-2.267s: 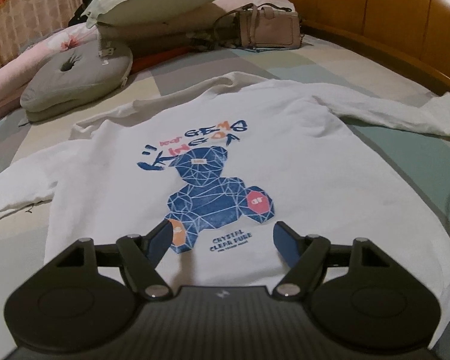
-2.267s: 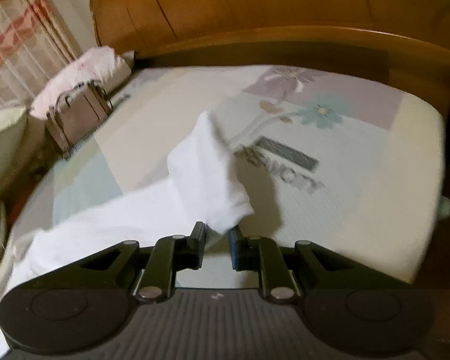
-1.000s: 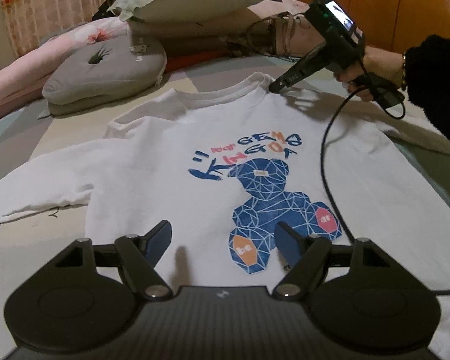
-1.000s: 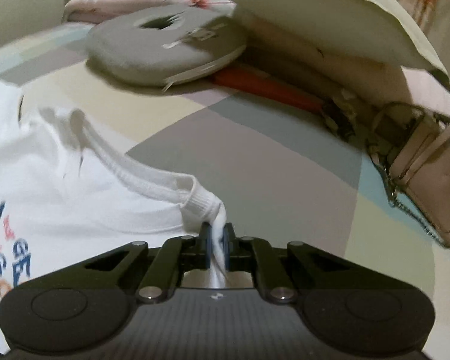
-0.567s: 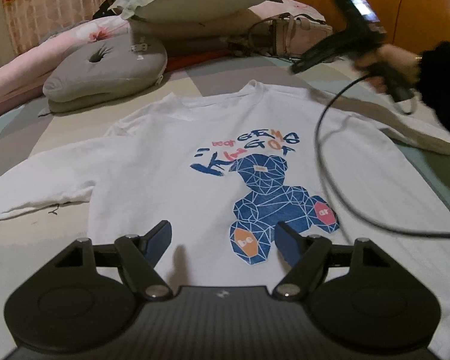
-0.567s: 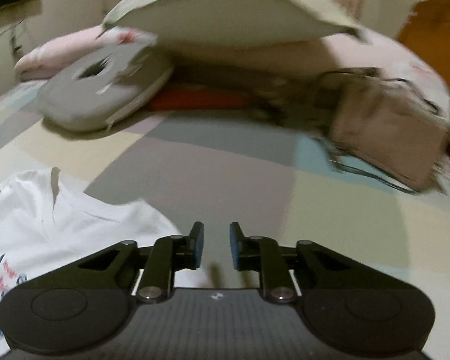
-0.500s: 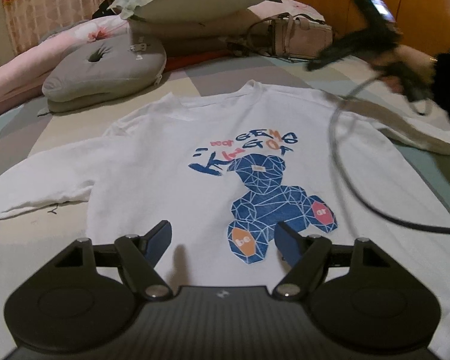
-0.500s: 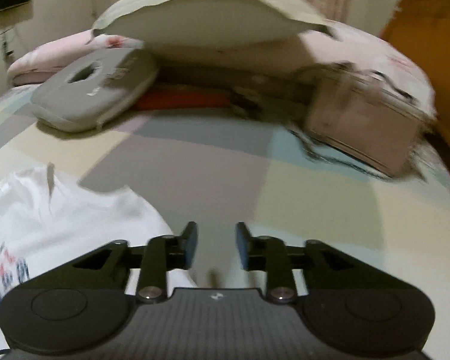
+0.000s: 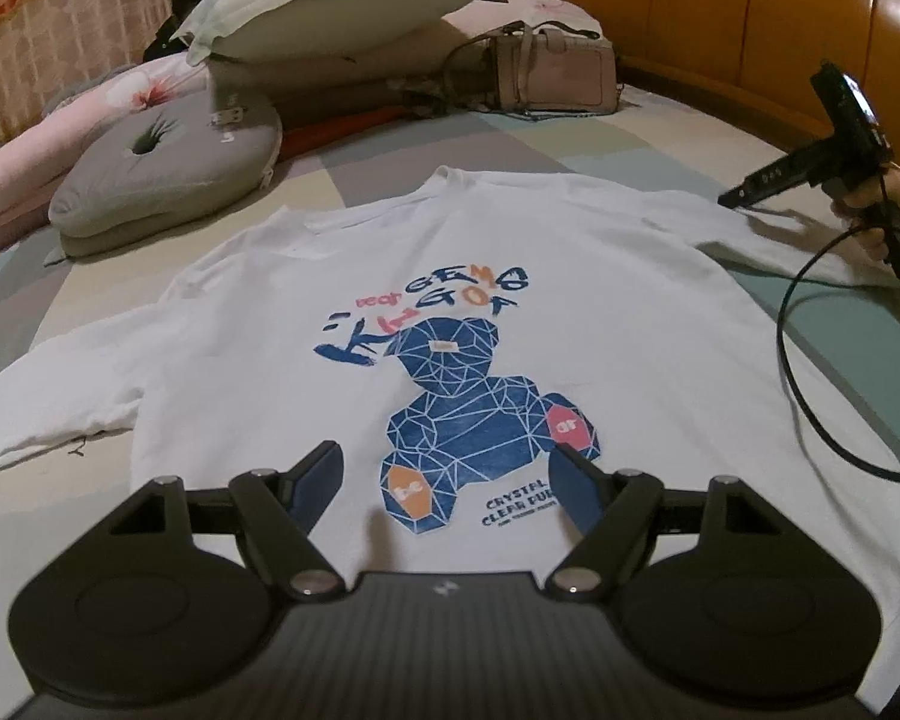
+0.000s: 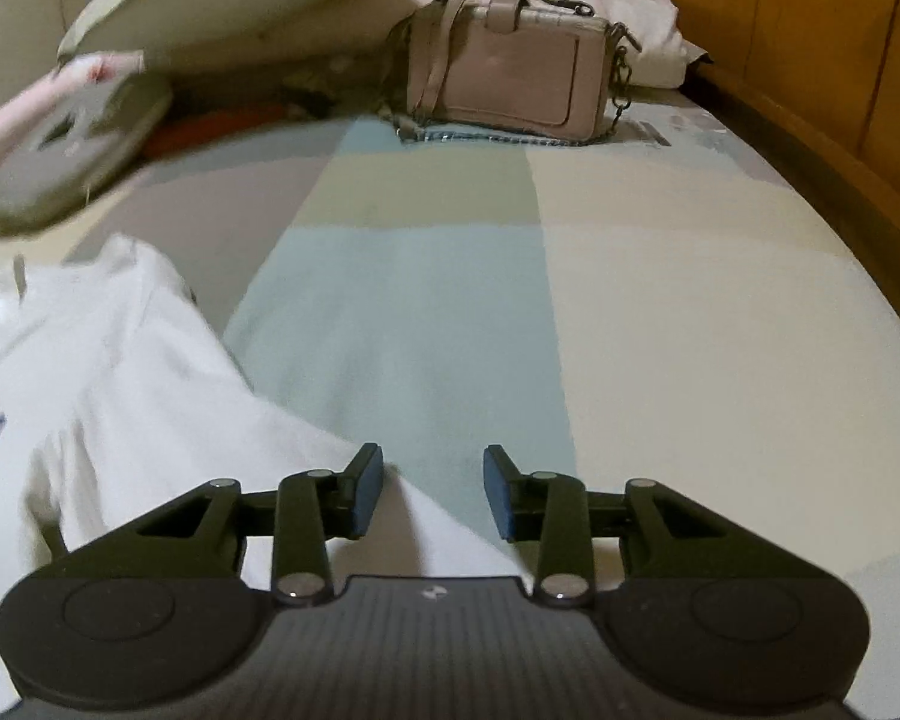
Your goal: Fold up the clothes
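- Your left gripper (image 9: 444,480) sits nearest the lens with its jaws spread wide and nothing between them; it hovers over the lower front of the white sweatshirt (image 9: 600,276).
- Between those blue pads (image 9: 318,477) you see the bottom of the blue bear print (image 9: 468,408), with small dark lettering just beside the right-hand pad.
- The sweatshirt lies front-up and spread flat on the bed sheet (image 9: 570,150), collar pointing away from you, one sleeve running off to your left edge and the other stretching out to the right.
- Your right gripper (image 10: 432,489) also has its jaws apart and grips nothing; the right sleeve's white cloth passes beneath its left finger and the pale blue patch of sheet shows under the gap.
- In the left wrist view that same right gripper (image 9: 744,195) shows at the far right, its tip just above the sleeve near the shoulder, held by your hand (image 9: 870,210), with a black cable (image 9: 786,348) looping down across the sheet and the sweatshirt's side.
- Beyond the collar a grey ring-shaped cushion (image 9: 168,174) rests to the left.
- Further back a beige handbag (image 10: 510,84) stands on the sheet, beside a large pale pillow (image 9: 330,12) propped over the pile.
- The wooden headboard (image 9: 750,18) curves along the right side.
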A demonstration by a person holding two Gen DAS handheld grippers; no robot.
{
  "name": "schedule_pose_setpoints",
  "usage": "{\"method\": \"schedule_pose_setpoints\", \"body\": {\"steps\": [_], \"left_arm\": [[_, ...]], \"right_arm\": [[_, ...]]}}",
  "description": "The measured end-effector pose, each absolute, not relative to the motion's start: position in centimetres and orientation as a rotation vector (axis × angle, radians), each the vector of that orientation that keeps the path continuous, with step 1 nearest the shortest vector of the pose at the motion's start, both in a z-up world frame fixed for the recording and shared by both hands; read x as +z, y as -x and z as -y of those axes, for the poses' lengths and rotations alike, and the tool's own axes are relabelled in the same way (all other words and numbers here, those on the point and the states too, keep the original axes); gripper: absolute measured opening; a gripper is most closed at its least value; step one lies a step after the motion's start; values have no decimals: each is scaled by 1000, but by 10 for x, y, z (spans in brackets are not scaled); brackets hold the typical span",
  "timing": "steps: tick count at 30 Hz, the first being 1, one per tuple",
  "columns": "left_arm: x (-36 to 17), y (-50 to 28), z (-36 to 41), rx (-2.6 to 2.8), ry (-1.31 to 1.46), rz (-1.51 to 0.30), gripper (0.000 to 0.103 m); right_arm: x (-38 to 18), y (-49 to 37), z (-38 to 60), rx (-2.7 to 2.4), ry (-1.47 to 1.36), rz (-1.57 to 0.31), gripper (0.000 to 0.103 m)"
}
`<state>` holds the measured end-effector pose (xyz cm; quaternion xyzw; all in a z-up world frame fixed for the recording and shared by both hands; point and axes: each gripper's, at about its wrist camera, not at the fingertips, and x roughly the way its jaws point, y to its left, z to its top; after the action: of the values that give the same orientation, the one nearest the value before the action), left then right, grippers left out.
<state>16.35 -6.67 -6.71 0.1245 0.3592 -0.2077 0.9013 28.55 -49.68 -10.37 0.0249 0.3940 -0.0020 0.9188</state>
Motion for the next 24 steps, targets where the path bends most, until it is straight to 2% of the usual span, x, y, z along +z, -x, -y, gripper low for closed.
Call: {"method": "schedule_pose_setpoints", "body": {"steps": [7,13,18,19,21,22,24], "left_arm": [[-71,-164,73,-430,-278,-757,76],[-69,-161,75,-443,-272,-750,76],[-73,-164,70,-426,-275,-761,76],[-75,-165,69,-421,-275,-765,76],[-77,-167,69,-413,-272,-773,76],[-78,-167,70,-410,-270,-776,76],[-79,-166,71,-415,-271,-775,76]], "right_arm": [[-98,-258,452,60,192,-810,42],[-90,-289,481,32,10,-773,43],[-103,-280,465,51,50,-793,43],[-103,-273,459,66,62,-793,41],[-104,-262,449,63,112,-786,30],[-103,-259,445,66,128,-785,16],[-100,-257,438,44,186,-783,4]]}}
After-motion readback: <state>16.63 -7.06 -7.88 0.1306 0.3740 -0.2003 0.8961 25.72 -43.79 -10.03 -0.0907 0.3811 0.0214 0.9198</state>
